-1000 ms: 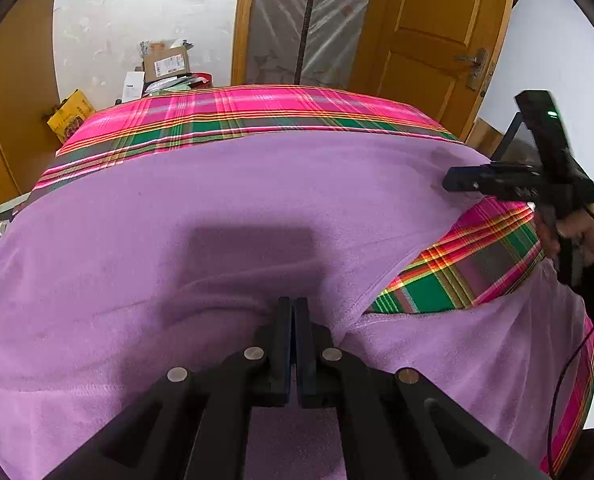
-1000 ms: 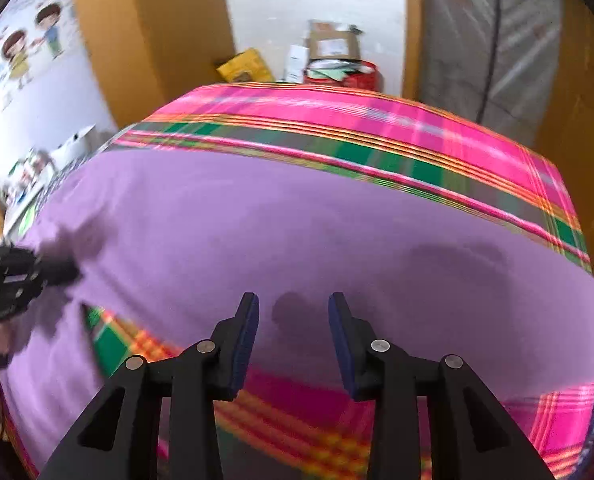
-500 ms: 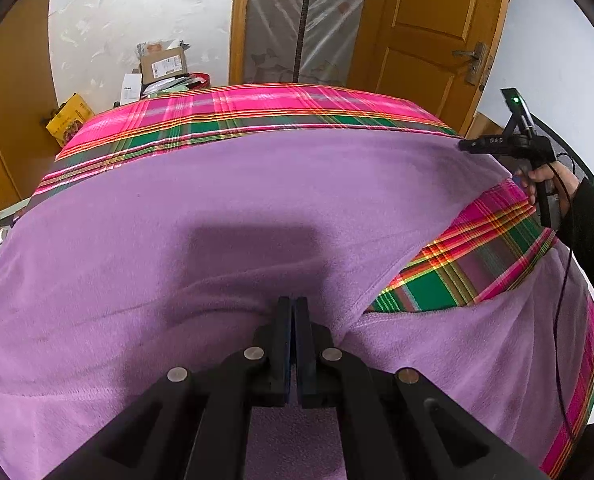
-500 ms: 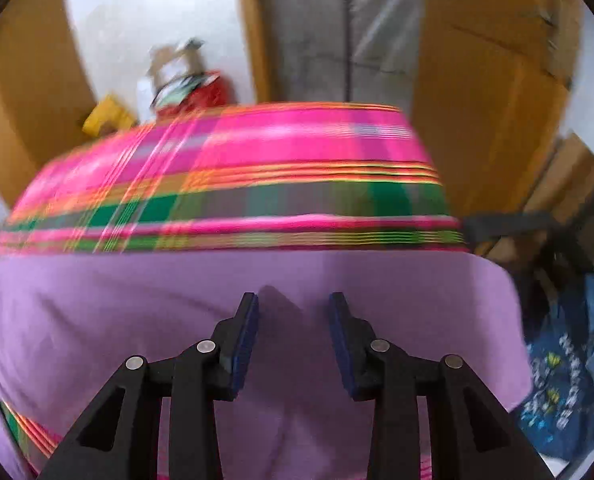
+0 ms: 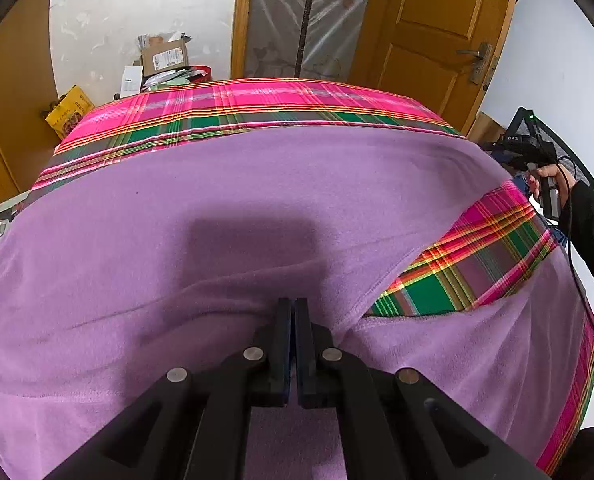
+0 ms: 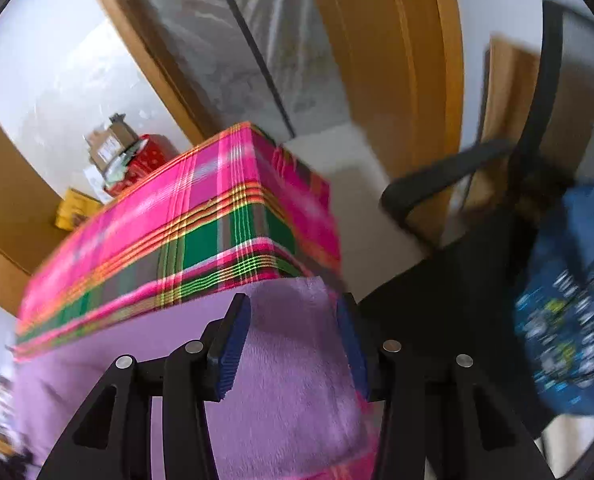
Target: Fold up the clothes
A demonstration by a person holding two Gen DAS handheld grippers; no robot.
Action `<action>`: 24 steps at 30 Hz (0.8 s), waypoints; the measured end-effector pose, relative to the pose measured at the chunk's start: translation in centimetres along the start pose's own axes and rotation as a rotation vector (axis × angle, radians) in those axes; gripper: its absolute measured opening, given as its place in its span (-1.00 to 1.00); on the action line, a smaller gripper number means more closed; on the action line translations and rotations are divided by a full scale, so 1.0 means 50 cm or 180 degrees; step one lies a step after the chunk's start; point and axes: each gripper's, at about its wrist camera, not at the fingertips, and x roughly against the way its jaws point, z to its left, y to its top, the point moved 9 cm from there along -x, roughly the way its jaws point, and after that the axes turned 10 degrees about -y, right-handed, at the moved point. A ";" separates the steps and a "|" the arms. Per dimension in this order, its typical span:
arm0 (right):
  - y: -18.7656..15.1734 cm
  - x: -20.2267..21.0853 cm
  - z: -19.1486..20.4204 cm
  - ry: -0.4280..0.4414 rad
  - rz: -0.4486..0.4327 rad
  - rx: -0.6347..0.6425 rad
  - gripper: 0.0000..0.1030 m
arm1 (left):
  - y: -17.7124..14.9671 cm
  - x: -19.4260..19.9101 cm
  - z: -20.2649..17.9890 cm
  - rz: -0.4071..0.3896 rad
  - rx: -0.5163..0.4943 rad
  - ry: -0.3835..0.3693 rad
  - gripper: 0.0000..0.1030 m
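A large purple fleece garment [image 5: 225, 208] lies spread over a table with a pink and green plaid cloth [image 5: 233, 112]. My left gripper [image 5: 294, 312] is shut, pinching a fold of the purple fleece at the near edge. A triangle of plaid [image 5: 469, 264] shows where the fleece is folded back on the right. My right gripper [image 6: 293, 312] is open, its blue pads either side of the purple fleece corner [image 6: 293, 344] at the table's far right corner. It also shows in the left wrist view [image 5: 533, 148], held at the right table edge.
A black chair [image 6: 477, 208] and a blue patterned bag [image 6: 569, 312] stand just right of the table corner. Cardboard boxes and a red container [image 5: 165, 60] sit behind the table. Wooden doors [image 5: 437, 28] stand at the back.
My right gripper has swung from the middle of the fleece out to the table's right corner, still open. My left gripper stays shut on the fold.
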 end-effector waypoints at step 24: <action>-0.159 0.201 0.146 0.0673 -0.0183 0.0463 -0.13 | 0.019 0.125 0.035 -0.0412 0.0234 0.0137 -0.99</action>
